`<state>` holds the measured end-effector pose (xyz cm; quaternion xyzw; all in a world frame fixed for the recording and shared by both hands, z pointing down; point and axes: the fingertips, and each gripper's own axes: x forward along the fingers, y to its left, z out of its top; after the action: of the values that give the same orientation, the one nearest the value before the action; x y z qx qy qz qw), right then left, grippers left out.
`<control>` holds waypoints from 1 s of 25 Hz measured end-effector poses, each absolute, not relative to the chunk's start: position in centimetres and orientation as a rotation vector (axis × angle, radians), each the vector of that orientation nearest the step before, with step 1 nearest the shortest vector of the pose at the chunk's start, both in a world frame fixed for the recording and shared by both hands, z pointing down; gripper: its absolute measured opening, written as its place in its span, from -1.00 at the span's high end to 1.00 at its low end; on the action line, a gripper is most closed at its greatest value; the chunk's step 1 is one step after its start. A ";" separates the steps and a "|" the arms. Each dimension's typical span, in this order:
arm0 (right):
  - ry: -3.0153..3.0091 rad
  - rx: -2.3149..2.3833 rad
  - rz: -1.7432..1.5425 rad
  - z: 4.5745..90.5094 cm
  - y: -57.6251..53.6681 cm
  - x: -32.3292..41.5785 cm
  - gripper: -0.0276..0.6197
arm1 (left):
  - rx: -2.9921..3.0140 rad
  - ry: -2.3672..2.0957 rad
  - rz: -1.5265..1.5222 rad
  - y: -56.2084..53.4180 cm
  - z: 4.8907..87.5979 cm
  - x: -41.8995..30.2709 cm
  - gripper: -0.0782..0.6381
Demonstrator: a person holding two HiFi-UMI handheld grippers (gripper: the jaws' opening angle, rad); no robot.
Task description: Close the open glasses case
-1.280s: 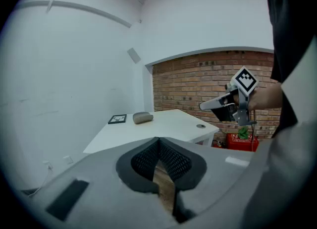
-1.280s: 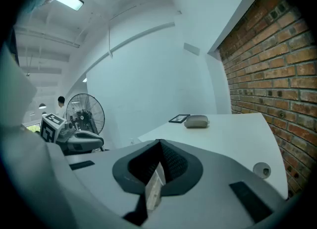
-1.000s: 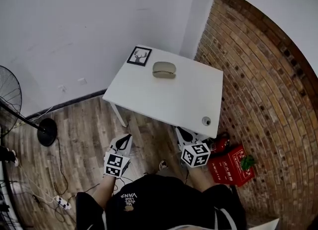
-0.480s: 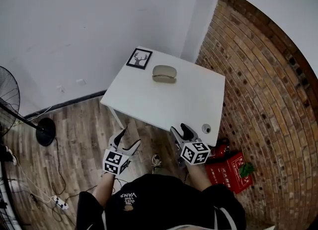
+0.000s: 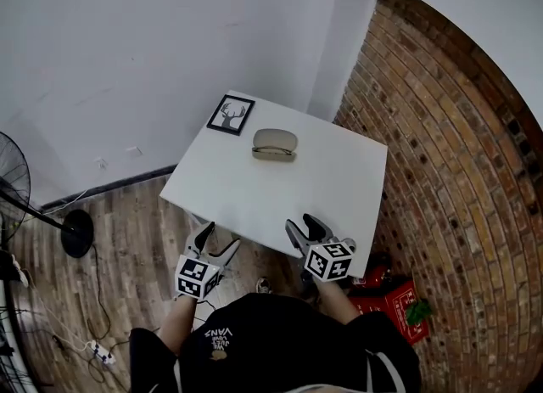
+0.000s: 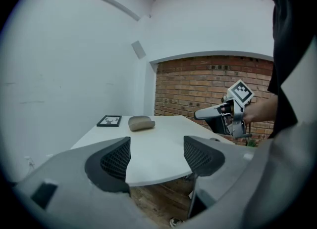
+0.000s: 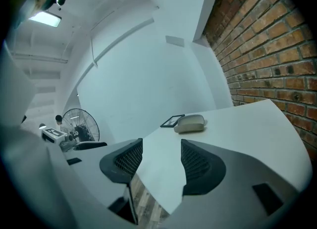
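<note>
A beige glasses case (image 5: 275, 143) (image 6: 140, 122) (image 7: 189, 122) lies on the far part of the white table (image 5: 322, 181), its lid slightly ajar. My left gripper (image 5: 212, 241) (image 6: 154, 158) stands open with nothing between its jaws, just short of the table's near left edge. My right gripper (image 5: 306, 230) (image 7: 160, 160) is also open and holds nothing, over the table's near right edge. Both are far from the case. In the left gripper view, the right gripper (image 6: 225, 114) shows at the right.
A framed deer picture (image 5: 230, 115) lies left of the case. A round cable hole (image 5: 347, 244) sits at the table's near right corner. A brick wall (image 5: 450, 154) runs along the right, with red boxes (image 5: 392, 302) on the floor. A standing fan (image 5: 17, 204) is at far left.
Both grippers went from shut to open and moved forward toward the table. The table now lies closer in the head view.
</note>
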<state>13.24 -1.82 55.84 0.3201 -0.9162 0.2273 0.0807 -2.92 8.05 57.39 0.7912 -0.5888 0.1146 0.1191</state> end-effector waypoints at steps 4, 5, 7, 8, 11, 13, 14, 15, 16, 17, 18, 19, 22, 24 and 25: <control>-2.739 0.932 0.686 56.5 -4.3 13.3 0.22 | 2.298 -1.733 0.326 5.5 57.6 -2.9 -0.14; -2.736 0.928 0.690 56.7 -4.9 13.2 0.22 | 2.296 -1.733 0.320 5.0 57.7 -2.8 -0.14; -2.722 0.926 0.694 57.2 -6.0 13.1 0.22 | 2.296 -1.727 0.310 4.2 57.8 -2.8 -0.15; -2.713 0.927 0.693 57.3 -6.5 12.9 0.22 | 2.296 -1.721 0.310 3.9 57.9 -2.8 -0.15; -2.698 0.922 0.669 57.6 -7.7 11.7 0.23 | 2.293 -1.713 0.308 3.0 58.2 -4.0 -0.15; -2.693 0.927 0.662 57.5 -8.5 10.9 0.23 | 2.287 -1.708 0.301 2.0 58.4 -5.2 -0.15; -2.689 0.937 0.664 57.5 -9.0 10.5 0.23 | 2.288 -1.701 0.296 1.4 58.4 -5.9 -0.15; -2.685 0.952 0.666 57.4 -9.5 10.2 0.23 | 2.293 -1.689 0.292 0.8 58.4 -6.4 -0.15; -2.680 0.972 0.669 57.2 -10.0 9.8 0.23 | 2.303 -1.672 0.292 0.1 58.3 -7.0 -0.15; -2.676 0.995 0.672 57.1 -10.6 9.5 0.23 | 2.316 -1.653 0.296 -0.6 58.2 -7.5 -0.15; -2.670 1.022 0.676 57.0 -11.0 9.2 0.24 | 2.331 -1.632 0.303 -1.3 58.1 -8.0 -0.15; -2.662 1.051 0.680 56.8 -11.5 9.0 0.24 | 2.347 -1.611 0.309 -2.1 58.0 -8.5 -0.15; -2.634 1.141 0.694 56.5 -13.1 8.2 0.24 | 2.394 -1.551 0.314 -4.7 57.4 -10.3 -0.15; -2.614 1.206 0.711 56.3 -13.9 7.6 0.24 | 2.422 -1.500 0.312 -6.3 56.9 -11.4 -0.15; -2.605 1.238 0.719 56.2 -14.1 7.3 0.25 | 2.438 -1.472 0.314 -7.0 56.7 -11.8 -0.15</control>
<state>7.29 -14.10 56.21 0.4151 -0.8732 0.2411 0.0846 -11.83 -7.01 56.67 0.8428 -0.5088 0.1085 0.1380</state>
